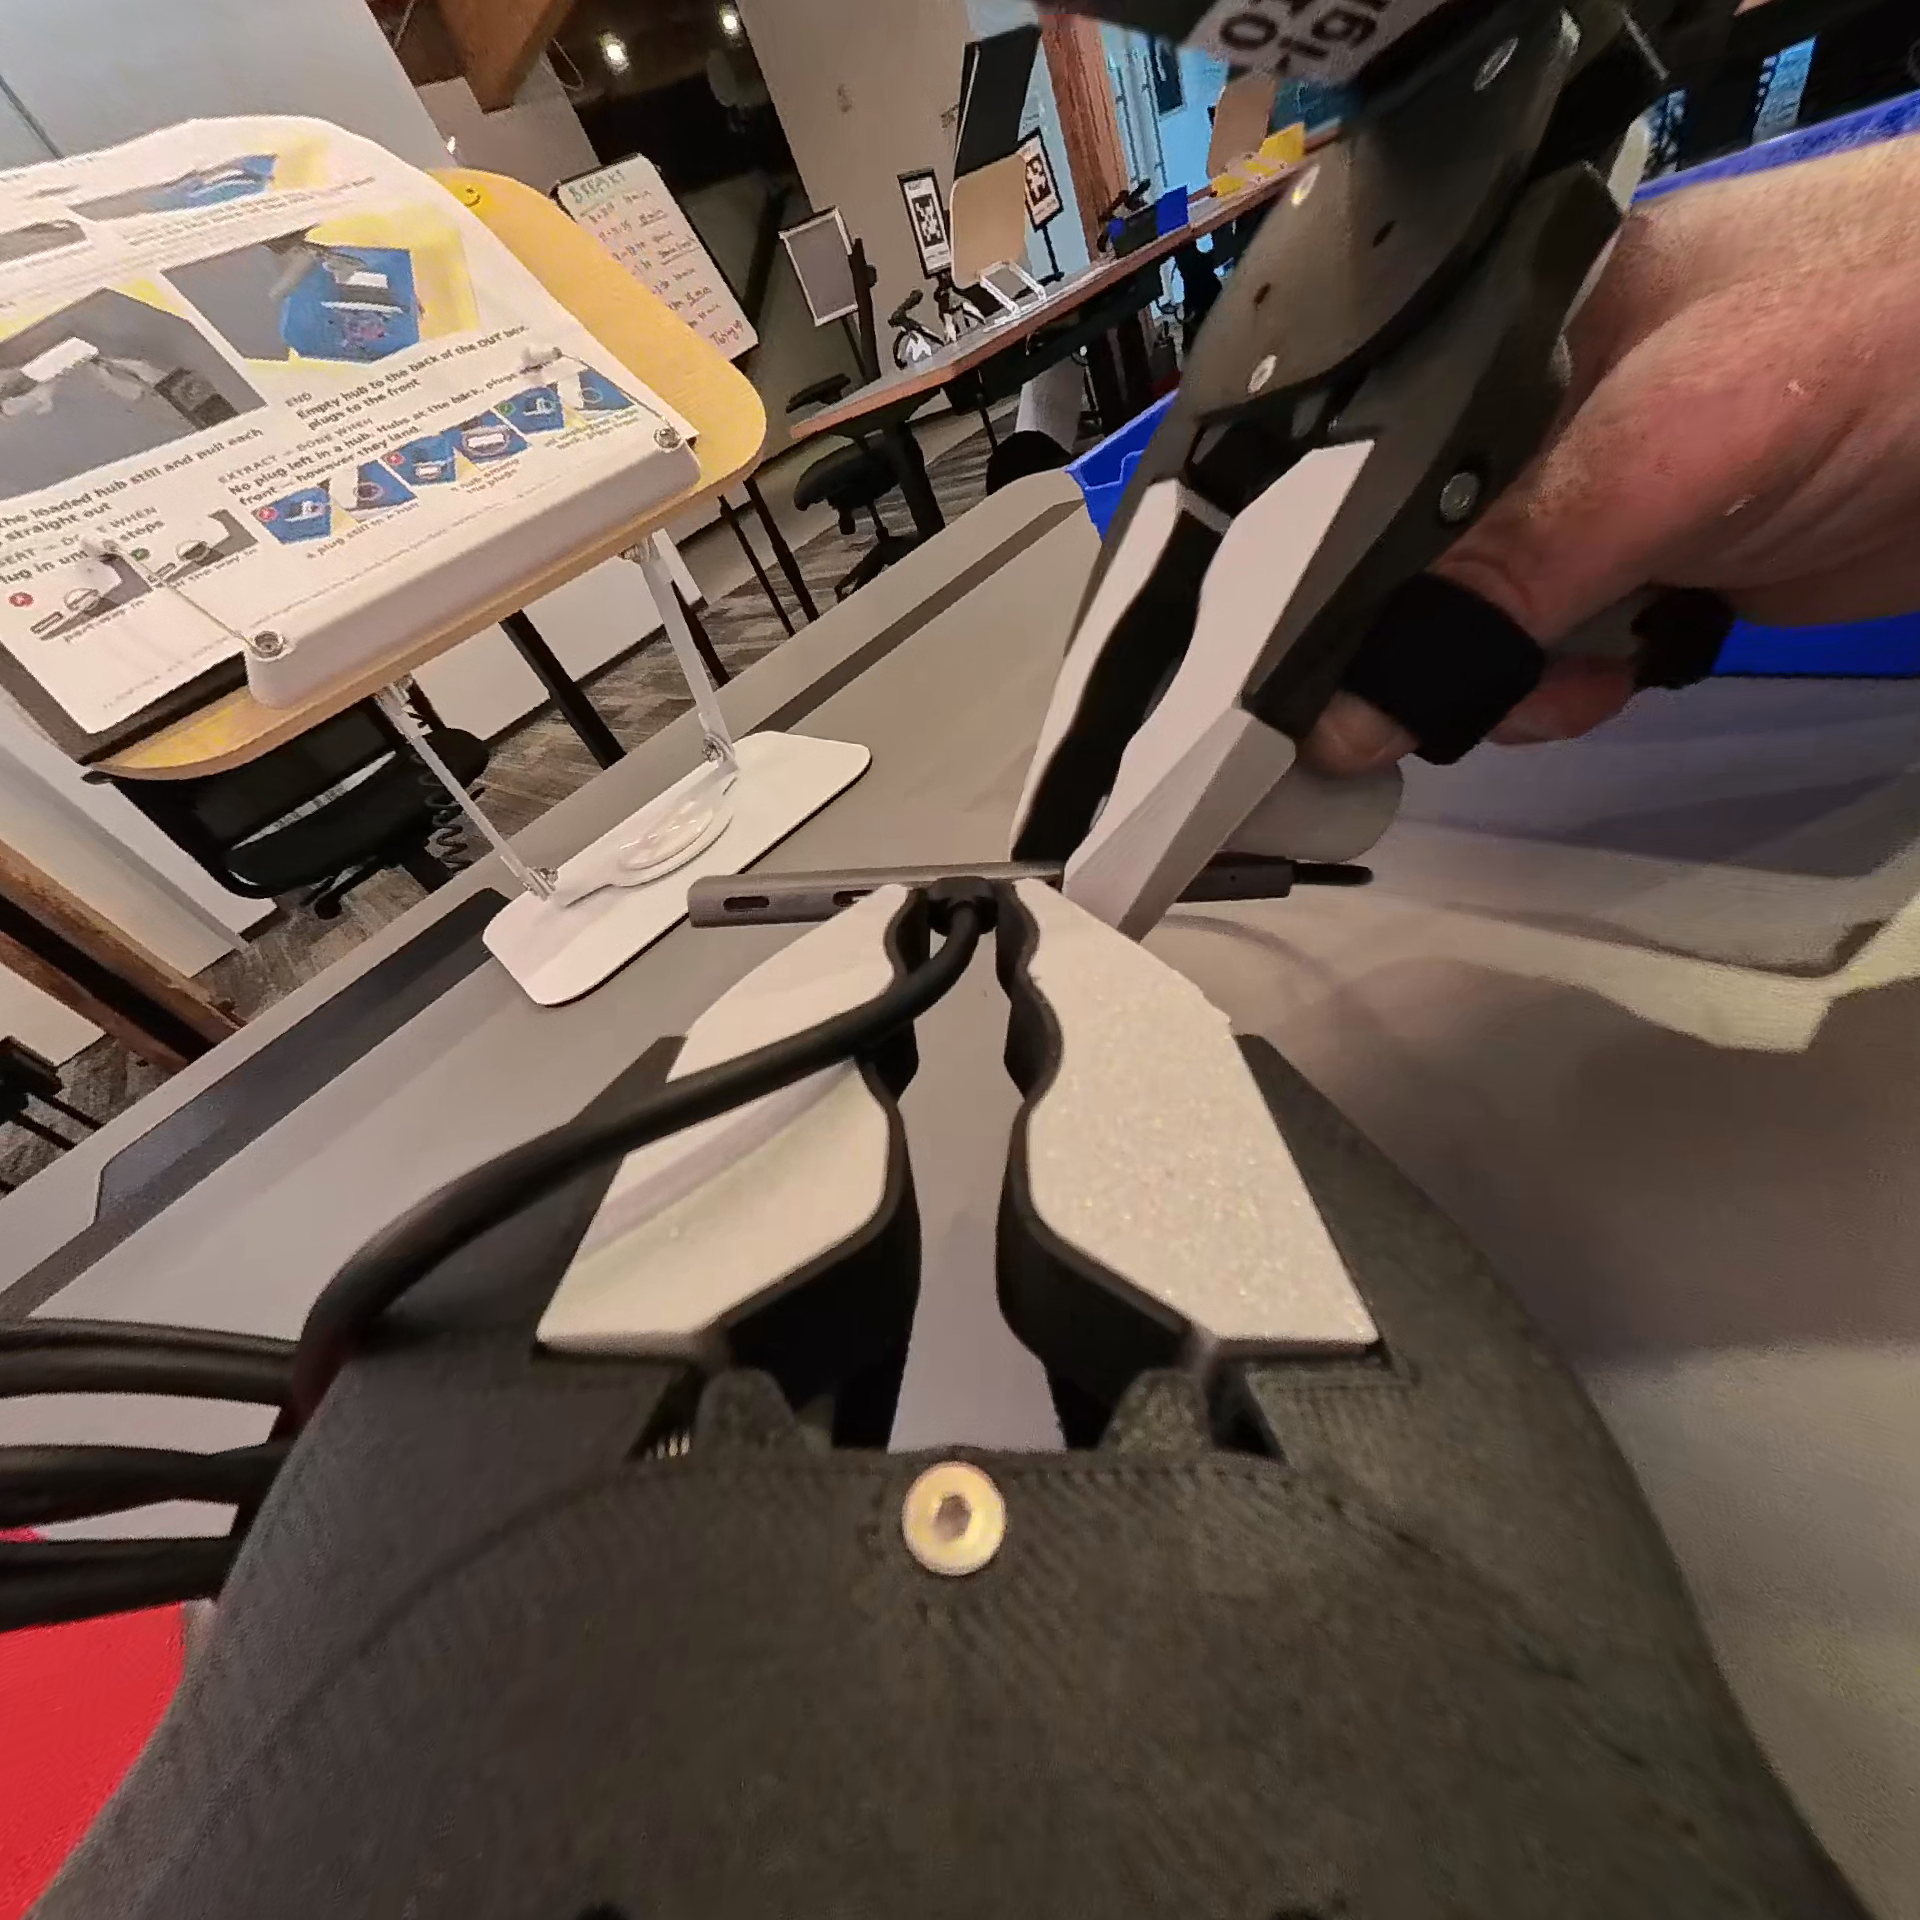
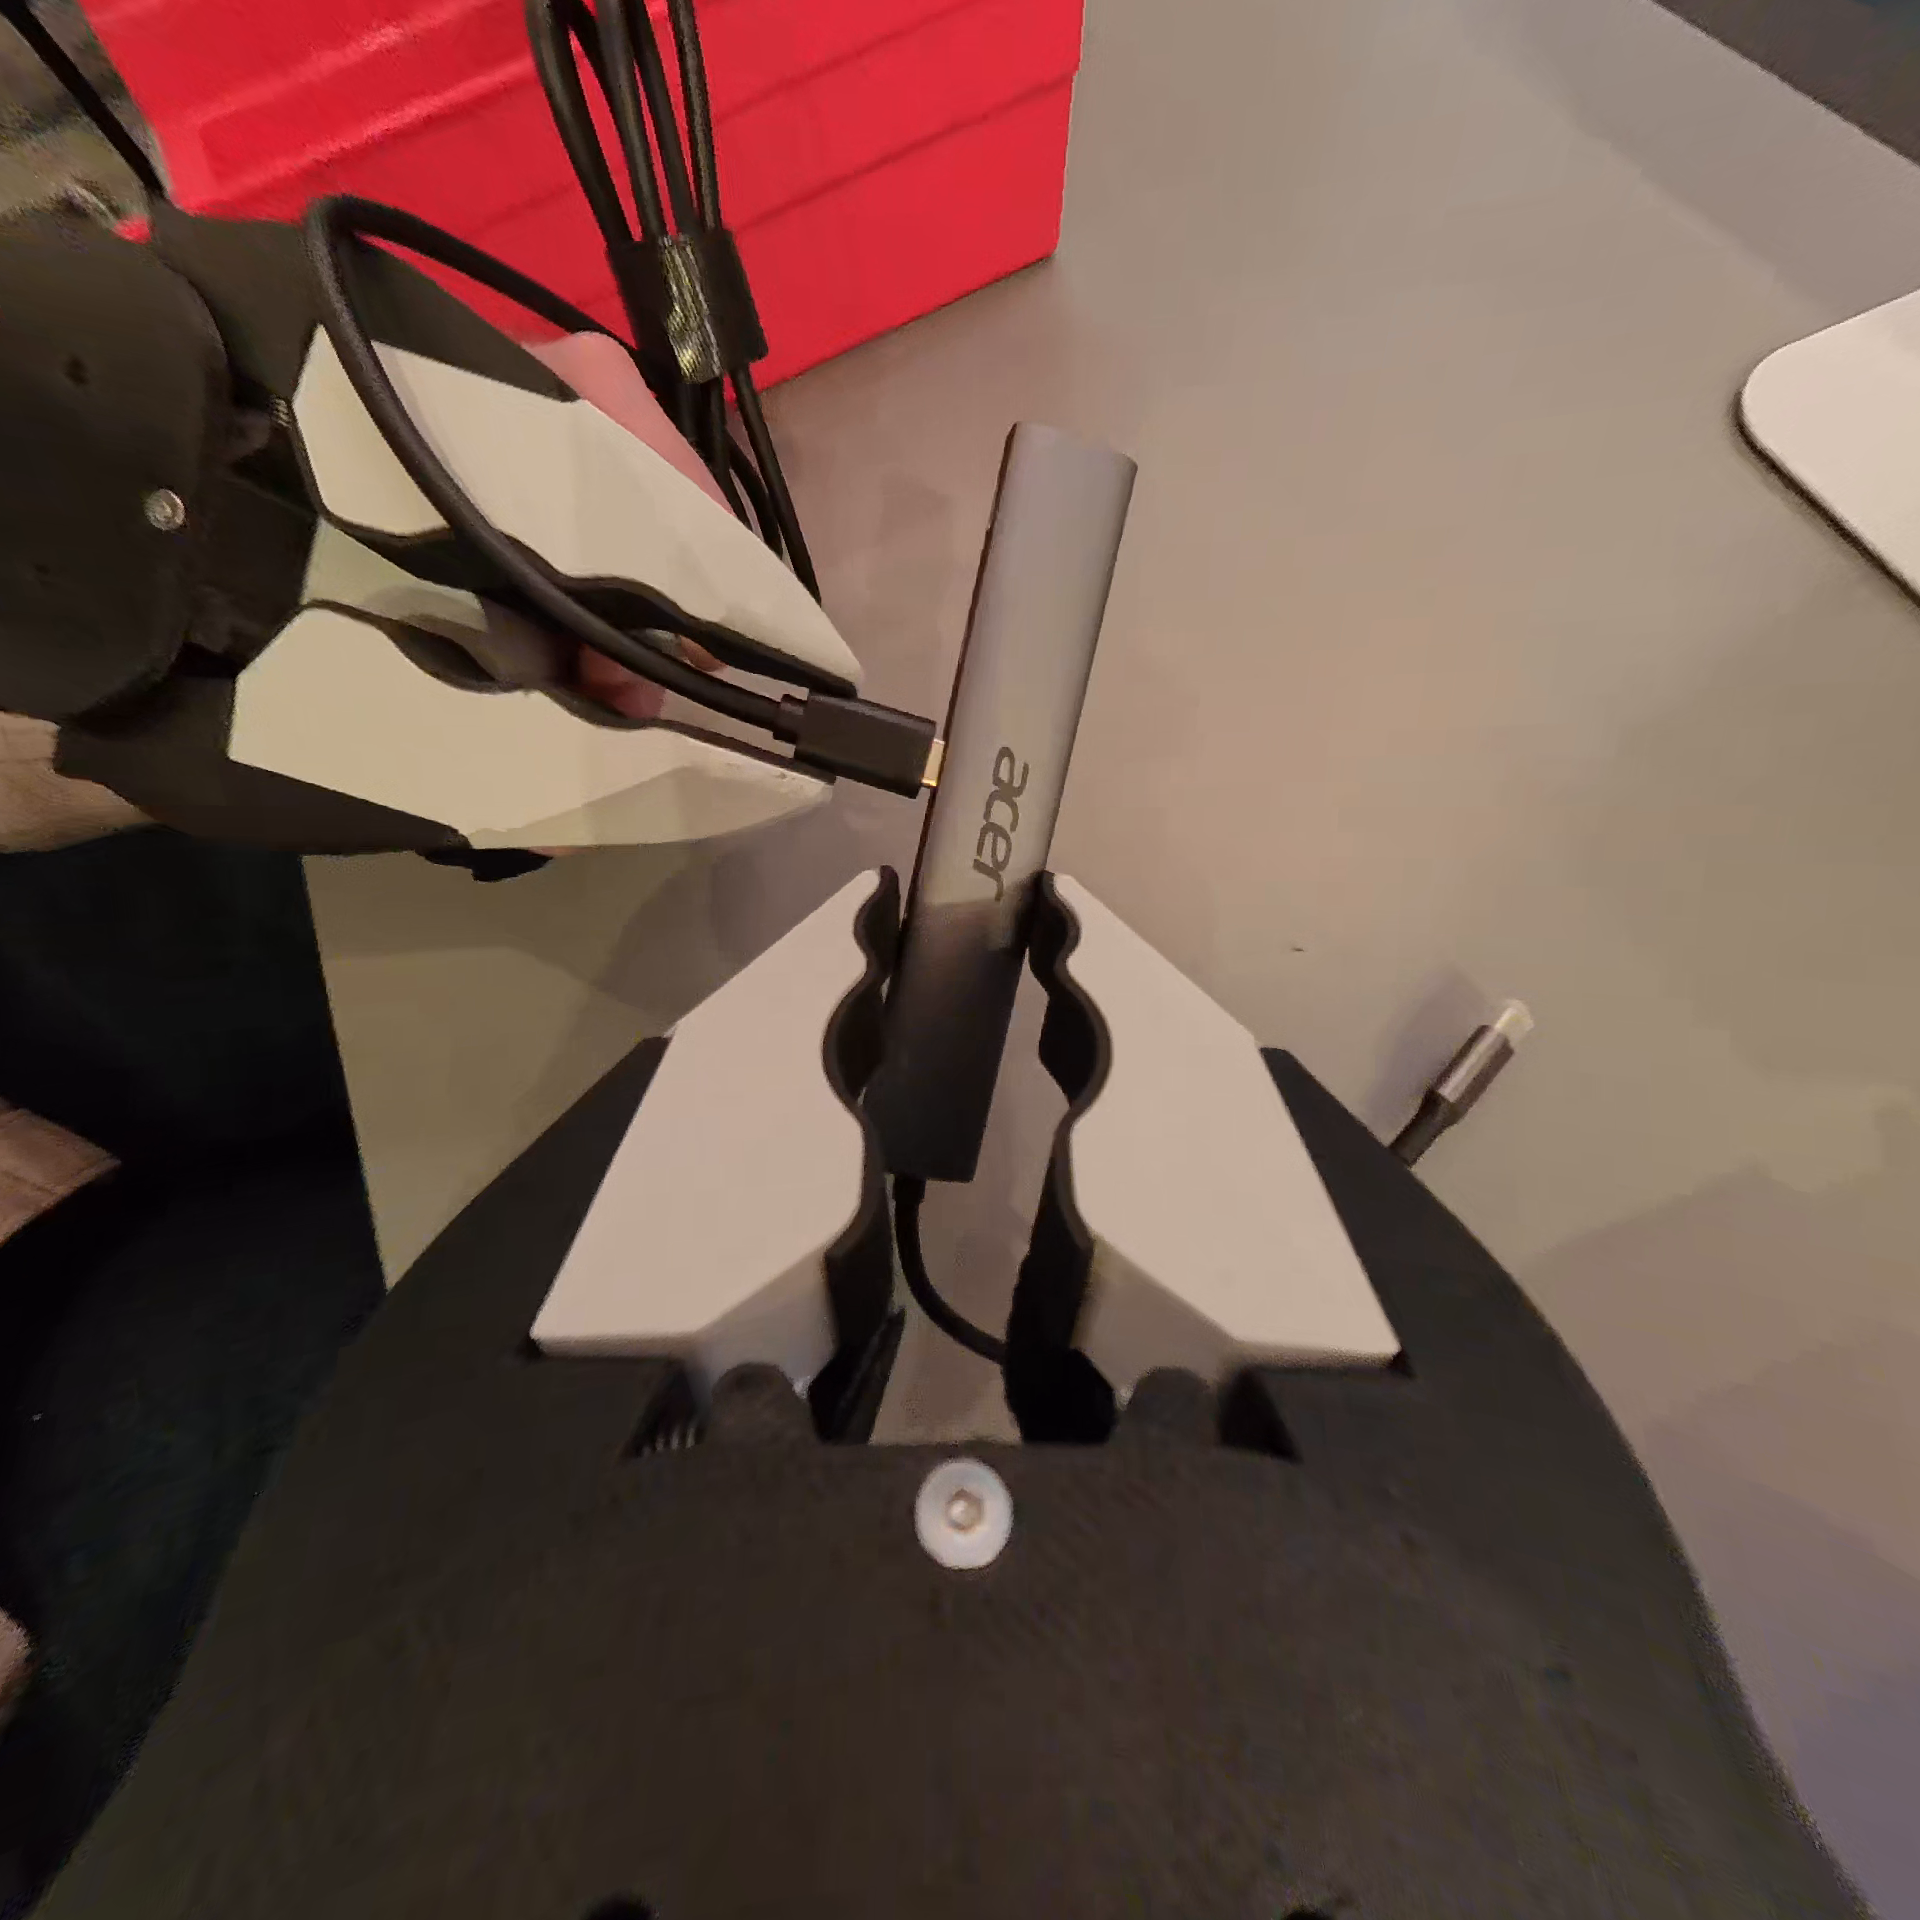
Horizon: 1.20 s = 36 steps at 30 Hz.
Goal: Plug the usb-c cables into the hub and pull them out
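The grey hub (image 2: 1023,727), bearing a dark printed logo, is sitting clamped in the right tool (image 2: 961,894) above the grey counter (image 2: 1455,623). The left tool (image 2: 836,743) is gripping a black usb-c cable (image 2: 862,743), its plug tip touching the hub's side. A red box (image 2: 623,135) is sitting behind the hub.

Soft indoor light, dim warm right view; fisheye bending at edges; near foreground blurred.
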{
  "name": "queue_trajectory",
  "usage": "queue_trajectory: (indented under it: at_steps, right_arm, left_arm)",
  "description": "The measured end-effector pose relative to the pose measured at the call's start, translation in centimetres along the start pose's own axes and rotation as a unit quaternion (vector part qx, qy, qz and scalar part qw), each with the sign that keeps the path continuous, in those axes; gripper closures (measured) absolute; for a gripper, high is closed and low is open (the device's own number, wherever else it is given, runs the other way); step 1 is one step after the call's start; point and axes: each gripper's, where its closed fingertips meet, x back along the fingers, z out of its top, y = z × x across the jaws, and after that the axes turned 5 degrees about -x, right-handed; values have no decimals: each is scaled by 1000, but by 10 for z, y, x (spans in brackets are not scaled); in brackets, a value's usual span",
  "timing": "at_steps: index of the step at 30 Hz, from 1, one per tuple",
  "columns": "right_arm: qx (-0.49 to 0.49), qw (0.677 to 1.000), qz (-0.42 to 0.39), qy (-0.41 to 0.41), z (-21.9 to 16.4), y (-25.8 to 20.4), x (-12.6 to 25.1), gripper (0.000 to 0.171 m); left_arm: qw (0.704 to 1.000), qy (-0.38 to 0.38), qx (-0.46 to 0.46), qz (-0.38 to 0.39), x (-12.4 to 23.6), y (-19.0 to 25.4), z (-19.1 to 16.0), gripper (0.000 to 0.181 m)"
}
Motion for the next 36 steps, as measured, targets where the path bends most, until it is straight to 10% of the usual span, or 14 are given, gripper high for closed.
queue_trajectory:
  at_steps: [27, 36]
  right_arm:
    - [63, 995, -73, 9, 18, 13, 29, 138]
    - [358, 911, -201, -33, 24, 0, 29, 119]
  left_arm:
    - [997, -32, 63, 16, -8, -15, -12, 169]
    - [961, -37, 271, -39, -9, -31, -12, 169]
